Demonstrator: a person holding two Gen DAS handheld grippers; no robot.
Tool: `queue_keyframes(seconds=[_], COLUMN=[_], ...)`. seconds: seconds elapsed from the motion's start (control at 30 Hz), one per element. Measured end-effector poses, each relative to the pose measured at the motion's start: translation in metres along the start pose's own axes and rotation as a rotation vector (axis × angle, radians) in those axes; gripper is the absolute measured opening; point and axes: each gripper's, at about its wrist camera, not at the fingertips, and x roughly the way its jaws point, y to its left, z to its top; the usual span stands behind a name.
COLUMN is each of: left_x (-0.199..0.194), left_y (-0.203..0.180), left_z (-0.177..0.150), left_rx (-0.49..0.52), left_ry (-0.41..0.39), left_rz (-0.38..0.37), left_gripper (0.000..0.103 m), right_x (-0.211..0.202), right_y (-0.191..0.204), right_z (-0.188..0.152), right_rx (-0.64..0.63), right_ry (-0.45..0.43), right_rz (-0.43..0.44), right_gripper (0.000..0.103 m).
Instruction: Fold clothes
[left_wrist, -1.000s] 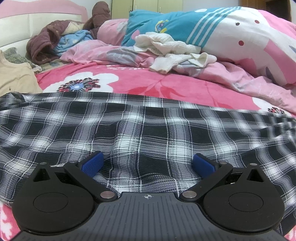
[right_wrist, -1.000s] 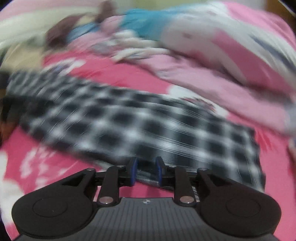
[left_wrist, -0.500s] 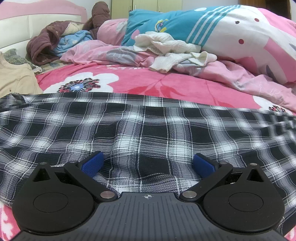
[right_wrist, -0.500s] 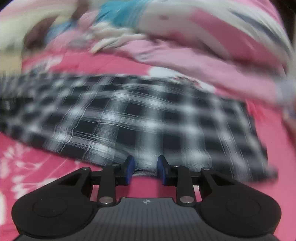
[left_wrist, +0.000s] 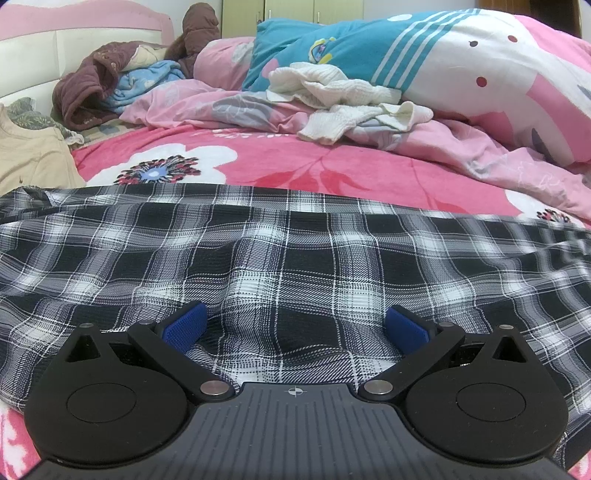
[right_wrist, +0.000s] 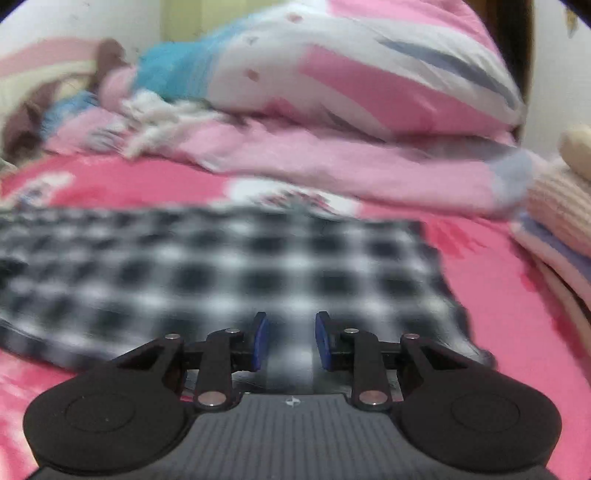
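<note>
Left gripper (left_wrist: 294, 325): fingers spreading wide over the plaid shirt (left_wrist: 295, 266).
Right gripper (right_wrist: 288, 341): pads partly apart, blurred shirt edge between them; grip unclear.
Shirt: lying flat on the pink floral blanket (left_wrist: 280, 170).
Beyond: white knit garments (left_wrist: 343, 99) resting against the piled quilt (left_wrist: 480, 70).

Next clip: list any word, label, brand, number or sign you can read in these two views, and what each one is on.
No readable text in either view.
Left gripper: only a small crosshair mark on its grey body, no letters.
Right gripper: a similar small mark, blurred.
Blue pillow: a small cartoon print, no legible lettering.
Plaid shirt: pattern only, no label showing.
The right wrist view is motion-blurred throughout.
</note>
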Motion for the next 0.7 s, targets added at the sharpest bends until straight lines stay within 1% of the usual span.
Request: queue_keyframes(seconds=[0.07,0.1,0.13,0.17,0.2,0.27,0.33,0.4,0.43,0.47,0.53,0.57,0.63,0.7], left_x=[0.000,0.000,-0.001,-0.001,-0.001,-0.001,-0.004,-0.014,-0.025,-0.037,-0.059,-0.064,-0.071,-0.069], left_y=[0.000,0.000,0.000,0.000,0.001,0.000,0.001,0.002,0.001,-0.001,-0.008,-0.015,-0.030,-0.046], left_z=[0.000,-0.001,-0.001,-0.001,-0.001,-0.001,0.000,0.002,0.001,-0.002,-0.008,-0.012,-0.021,-0.031], left_rx=[-0.001,-0.002,-0.002,-0.002,-0.001,0.000,-0.002,-0.015,-0.021,-0.007,0.027,0.070,0.157,0.248], left_ry=[-0.001,-0.002,-0.002,-0.003,-0.003,-0.003,-0.008,-0.035,-0.074,-0.118,-0.196,-0.185,-0.159,-0.096], left_rz=[-0.002,-0.002,-0.002,-0.002,-0.002,0.000,-0.004,-0.021,-0.036,-0.073,-0.149,-0.202,-0.302,-0.347], left_gripper=[0.103,0.103,0.103,0.103,0.103,0.103,0.103,0.103,0.103,0.103,0.103,0.103,0.102,0.097], right_x=[-0.006,-0.013,-0.021,-0.030,-0.040,-0.052,-0.050,-0.034,-0.024,-0.013,0.005,0.009,0.001,-0.012], right_y=[-0.040,-0.055,-0.060,-0.062,-0.063,-0.057,-0.036,-0.013,-0.004,0.002,0.000,-0.004,-0.015,-0.017], right_z=[-0.022,-0.028,-0.028,-0.025,-0.020,-0.006,0.010,0.020,0.022,0.021,0.008,-0.003,-0.022,-0.020], right_rx=[0.173,0.235,0.250,0.246,0.245,0.254,0.210,0.145,0.122,0.110,0.080,0.067,0.100,0.106], right_ry=[0.001,0.011,0.024,0.035,0.023,-0.033,-0.078,-0.083,-0.071,-0.049,0.012,0.034,-0.004,0.032], right_rz=[0.029,0.018,-0.026,-0.081,-0.102,-0.056,0.008,0.046,0.055,0.057,0.009,-0.009,0.020,0.010], right_gripper=[0.028,0.028,0.028,0.030,0.030,0.030,0.030,0.030,0.030,0.030,0.030,0.029,0.029,0.029])
